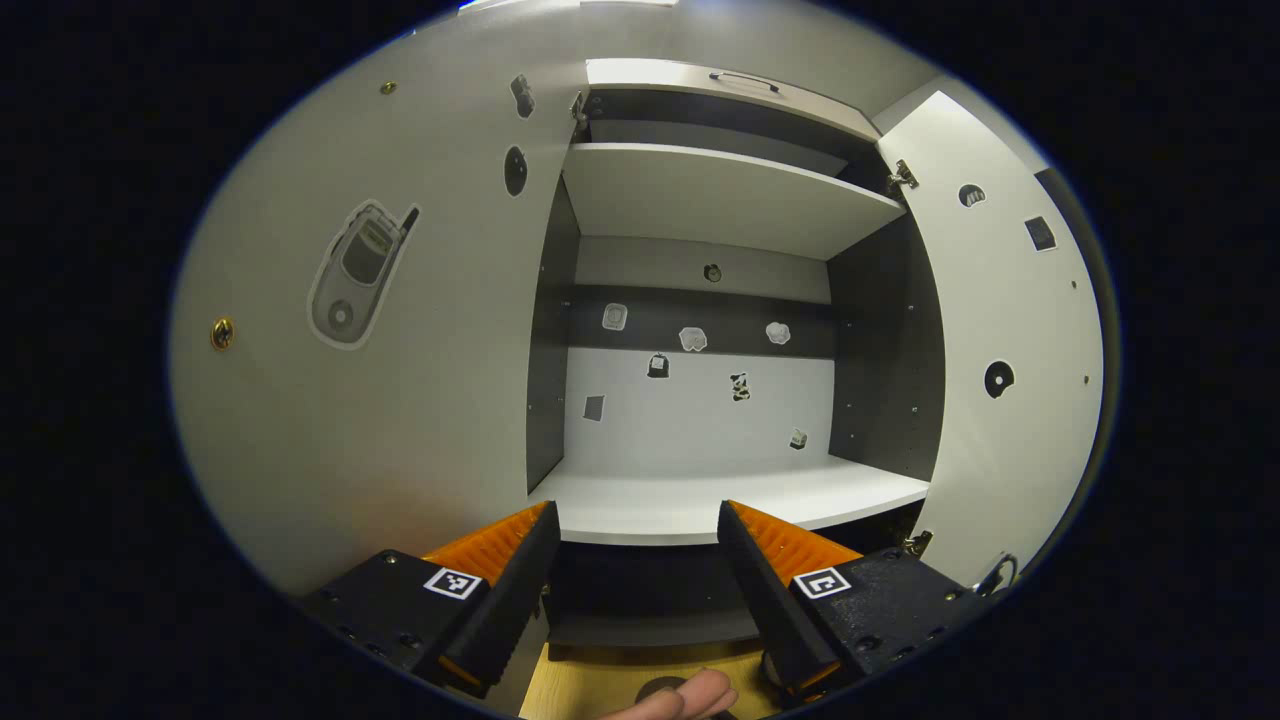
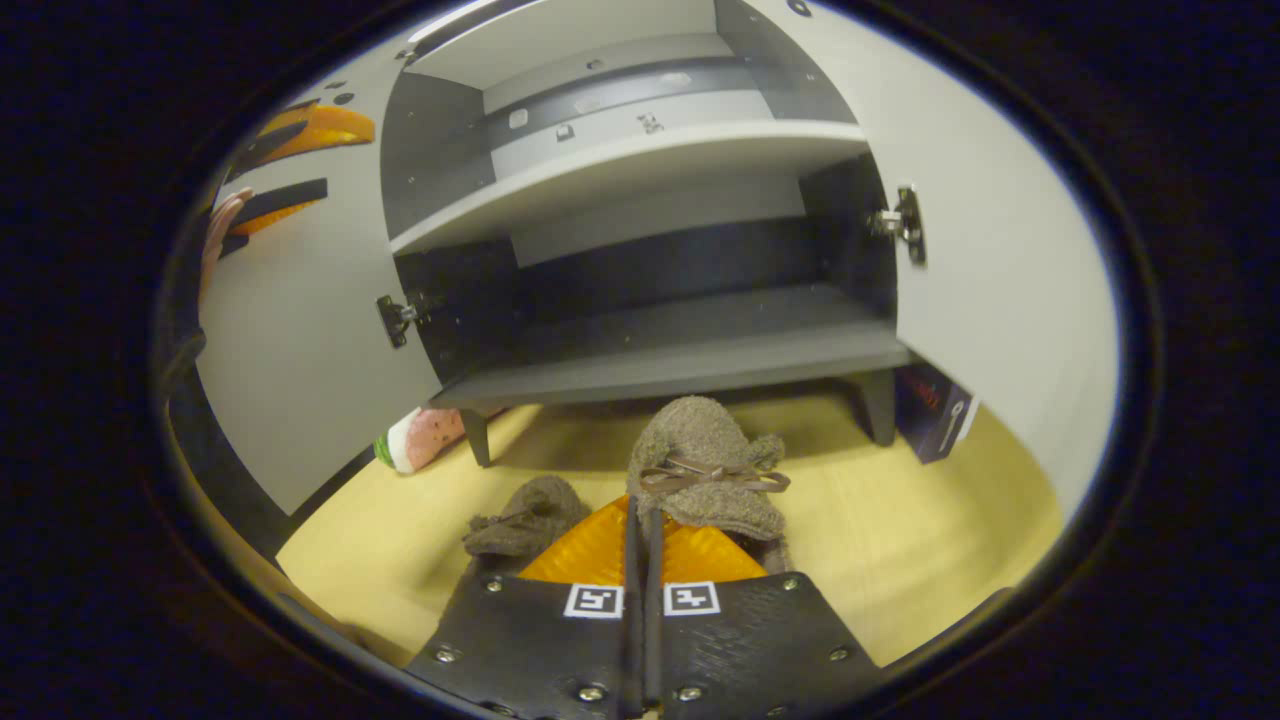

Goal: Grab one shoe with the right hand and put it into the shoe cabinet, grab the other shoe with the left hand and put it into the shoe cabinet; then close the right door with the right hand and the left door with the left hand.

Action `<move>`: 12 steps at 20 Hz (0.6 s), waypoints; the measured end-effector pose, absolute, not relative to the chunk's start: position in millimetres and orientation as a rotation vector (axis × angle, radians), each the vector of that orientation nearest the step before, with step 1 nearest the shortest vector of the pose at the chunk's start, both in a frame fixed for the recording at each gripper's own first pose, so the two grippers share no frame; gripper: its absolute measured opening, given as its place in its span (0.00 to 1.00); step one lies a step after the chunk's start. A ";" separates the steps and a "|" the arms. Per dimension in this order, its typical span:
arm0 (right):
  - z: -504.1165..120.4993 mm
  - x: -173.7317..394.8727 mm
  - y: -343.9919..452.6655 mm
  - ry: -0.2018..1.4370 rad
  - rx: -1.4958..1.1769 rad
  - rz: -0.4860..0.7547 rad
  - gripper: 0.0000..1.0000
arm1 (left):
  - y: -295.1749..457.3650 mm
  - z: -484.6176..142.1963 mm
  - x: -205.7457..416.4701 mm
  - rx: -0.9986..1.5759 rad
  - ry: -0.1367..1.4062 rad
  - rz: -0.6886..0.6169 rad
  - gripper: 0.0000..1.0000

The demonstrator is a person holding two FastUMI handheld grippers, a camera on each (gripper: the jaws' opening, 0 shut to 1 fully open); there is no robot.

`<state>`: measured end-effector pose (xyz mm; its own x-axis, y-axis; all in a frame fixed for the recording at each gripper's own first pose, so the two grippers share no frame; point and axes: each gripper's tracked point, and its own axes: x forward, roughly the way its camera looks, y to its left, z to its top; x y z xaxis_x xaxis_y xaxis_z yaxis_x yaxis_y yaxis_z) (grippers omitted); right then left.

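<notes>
the right gripper (image 2: 640,520) is pinched closed on the rear edge of a fuzzy brown shoe (image 2: 705,470), which looks soft, light and floppy, so a hold at the collar suits it. the other shoe (image 2: 525,515) lies just beside it on the floor (image 2: 900,520), while the left gripper (image 1: 635,545) hangs open and empty before the shoe cabinet (image 1: 740,495).

1. Left gripper (image 1: 637,545): fingers spread apart, nothing between them, aimed into the open shoe cabinet (image 1: 700,300).
2. Left door (image 1: 400,400): swung open, bearing a phone sticker (image 1: 358,273).
3. Right door (image 1: 1000,340): swung open.
4. White shelf (image 1: 740,500): bare; small stickers dot the back panel (image 1: 700,410).
5. Fingertip (image 1: 690,695): at the bottom edge, over the wooden floor (image 1: 590,690).
</notes>
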<state>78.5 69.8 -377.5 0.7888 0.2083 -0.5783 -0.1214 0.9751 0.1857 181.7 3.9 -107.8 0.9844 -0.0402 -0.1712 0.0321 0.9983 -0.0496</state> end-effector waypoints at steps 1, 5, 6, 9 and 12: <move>-362.3 82.5 65.4 0.606 0.111 0.178 0.01 | 5.6 -107.5 181.4 -0.048 0.171 -0.033 0.97; -293.8 94.4 54.1 0.498 0.043 0.187 0.01 | 4.4 -109.1 180.7 -0.043 0.177 -0.035 0.95; -274.0 98.6 53.9 0.471 0.041 0.193 0.01 | 2.0 -108.4 180.0 -0.039 0.176 -0.046 0.96; -205.4 113.7 56.7 0.380 0.034 0.224 0.01 | -2.7 -106.2 177.6 -0.027 0.167 -0.059 0.98; -148.5 134.0 60.8 0.323 0.067 0.245 0.01 | -9.6 -106.0 176.7 -0.021 0.165 -0.074 0.97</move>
